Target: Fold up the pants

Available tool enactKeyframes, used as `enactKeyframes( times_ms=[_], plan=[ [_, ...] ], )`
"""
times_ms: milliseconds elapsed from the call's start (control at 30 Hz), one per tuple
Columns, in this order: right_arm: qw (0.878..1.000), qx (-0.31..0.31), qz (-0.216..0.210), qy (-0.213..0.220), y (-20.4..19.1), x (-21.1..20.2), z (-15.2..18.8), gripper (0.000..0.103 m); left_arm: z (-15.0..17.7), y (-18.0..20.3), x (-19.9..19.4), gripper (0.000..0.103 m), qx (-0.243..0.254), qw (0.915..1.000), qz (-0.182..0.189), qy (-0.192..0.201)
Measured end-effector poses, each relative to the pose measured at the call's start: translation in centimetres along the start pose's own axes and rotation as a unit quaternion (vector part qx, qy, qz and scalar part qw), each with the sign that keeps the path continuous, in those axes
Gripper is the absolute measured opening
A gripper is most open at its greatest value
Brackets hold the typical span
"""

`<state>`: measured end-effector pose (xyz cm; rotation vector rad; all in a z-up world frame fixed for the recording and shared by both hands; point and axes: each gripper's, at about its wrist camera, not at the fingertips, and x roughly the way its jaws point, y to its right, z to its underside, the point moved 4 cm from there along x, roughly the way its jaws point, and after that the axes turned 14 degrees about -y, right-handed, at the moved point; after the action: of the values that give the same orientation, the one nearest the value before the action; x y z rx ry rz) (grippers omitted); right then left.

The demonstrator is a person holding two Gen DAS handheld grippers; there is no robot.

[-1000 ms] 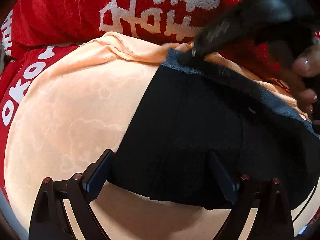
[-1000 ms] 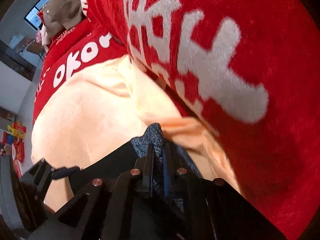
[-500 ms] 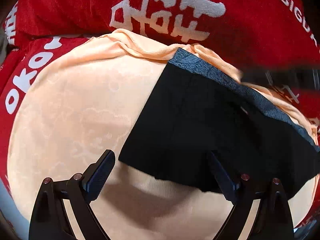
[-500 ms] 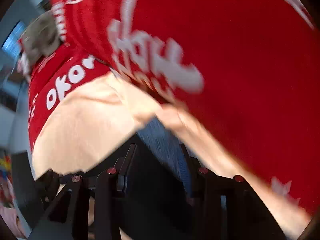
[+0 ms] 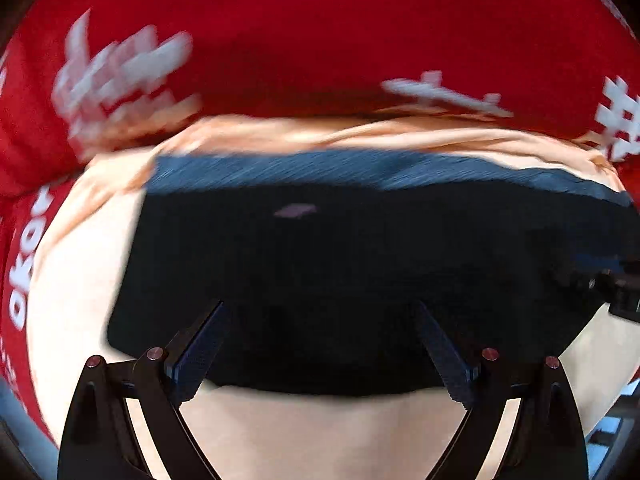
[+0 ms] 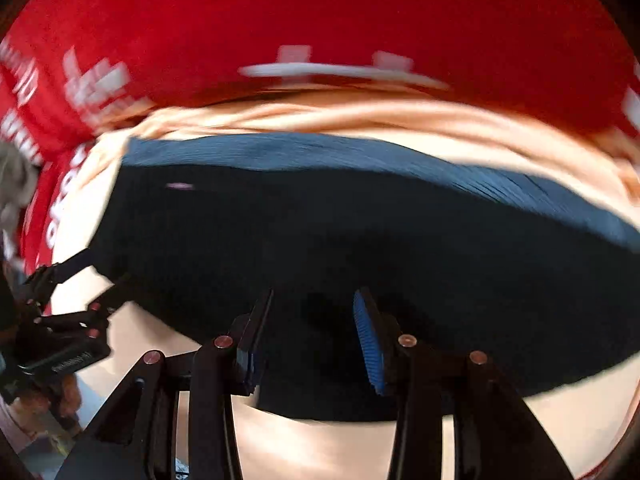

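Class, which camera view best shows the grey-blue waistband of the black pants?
The right wrist view: the waistband runs almost fully across the frame above the black pants. The left wrist view also shows the band, but blurrier and narrower.

Pants [image 5: 340,272]: black, lying flat on the peach sheet [image 5: 76,280], blue-grey waistband along the far edge.
Left gripper [image 5: 320,344]: jaws wide apart above the pants' near edge, nothing between them.
Right gripper [image 5: 616,284]: dark, blurred, at the right edge.
Red blanket [image 5: 320,32]: white lettering, behind the sheet.
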<state>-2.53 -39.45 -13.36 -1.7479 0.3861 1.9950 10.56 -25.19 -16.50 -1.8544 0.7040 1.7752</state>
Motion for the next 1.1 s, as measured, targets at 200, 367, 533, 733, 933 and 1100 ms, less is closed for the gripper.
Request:
enactKeyframes(
  times_ms=[200, 367, 533, 733, 933, 1100],
  plan=[
    [0.998, 0.045, 0.004, 0.043, 8.2, -1.5, -2.2, 0.044, -7.4, 9.2, 2.8, 0.095, 0.018, 0.9998, 0.001, 0.008],
    [0.994, 0.085, -0.003, 0.067, 15.0, -0.8, -6.0, 0.043, -11.5, 11.7, 6.9, 0.095, -0.024, 0.9993, -0.028, -0.008],
    [0.992, 0.071, 0.052, 0.095, 19.7, -2.1, -6.8, 0.036, -14.0, 10.5, 7.5, 0.095, -0.048, 0.9969, -0.061, -0.011],
    [0.978, 0.183, -0.008, 0.102, 27.3, -5.4, -3.1, 0.039, -12.0, 11.0, 3.7, 0.095, -0.023, 0.9974, -0.067, -0.012],
    [0.974, 0.202, -0.039, 0.092, 28.9, -6.8, 4.7, 0.040, -6.3, 15.4, 3.8, 0.095, 0.024, 0.9967, -0.056, -0.053],
    [0.938, 0.313, -0.106, 0.099, 34.0, -6.1, 9.6, 0.048, -3.3, 17.2, 4.5, 0.095, 0.045, 0.9954, -0.071, -0.047]
  ],
)
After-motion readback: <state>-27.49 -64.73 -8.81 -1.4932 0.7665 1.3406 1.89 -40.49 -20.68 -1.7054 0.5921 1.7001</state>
